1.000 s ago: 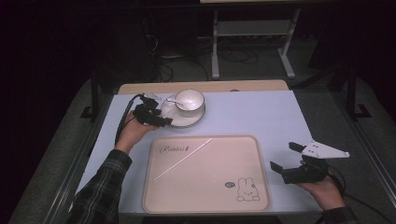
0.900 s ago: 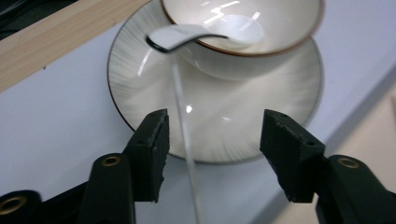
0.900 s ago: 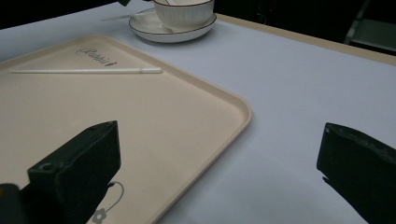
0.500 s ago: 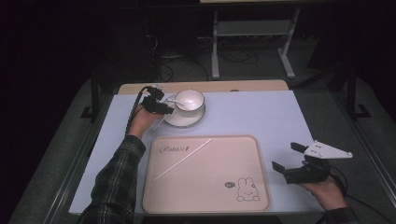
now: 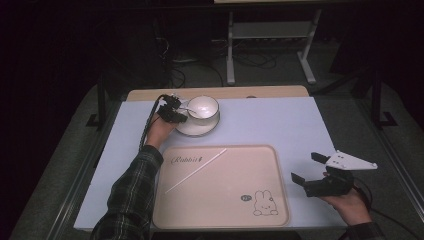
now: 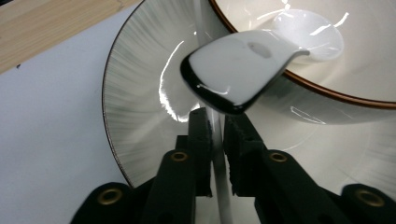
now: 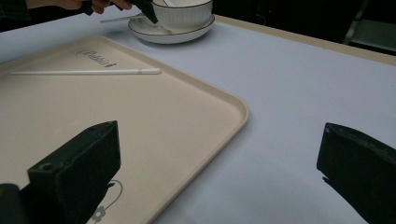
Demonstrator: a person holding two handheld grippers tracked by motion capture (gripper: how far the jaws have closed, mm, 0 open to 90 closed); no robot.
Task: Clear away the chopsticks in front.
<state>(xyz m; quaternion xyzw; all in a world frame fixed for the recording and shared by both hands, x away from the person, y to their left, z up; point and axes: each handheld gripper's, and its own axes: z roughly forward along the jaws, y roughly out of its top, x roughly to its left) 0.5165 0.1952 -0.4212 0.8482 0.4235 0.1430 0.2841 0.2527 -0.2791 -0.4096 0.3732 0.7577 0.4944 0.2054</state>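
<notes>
On the worktop (image 5: 300,125), a beige tray (image 5: 235,215) carried a white stick (image 5: 196,170) near its far left corner. Beyond it stood a bowl (image 5: 202,107) on a saucer (image 5: 192,131). The left gripper (image 5: 172,114) met the saucer's left side. Its own view showed a white spoon (image 6: 243,65) resting over the bowl rim, the jaws nearly closed below its handle; actual contact was indeterminate. The right gripper (image 5: 312,170) was held wide open, empty, right of the tray.

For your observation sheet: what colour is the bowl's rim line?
Brown, a thin line round the white bowl, clearest in the left gripper view.
</notes>
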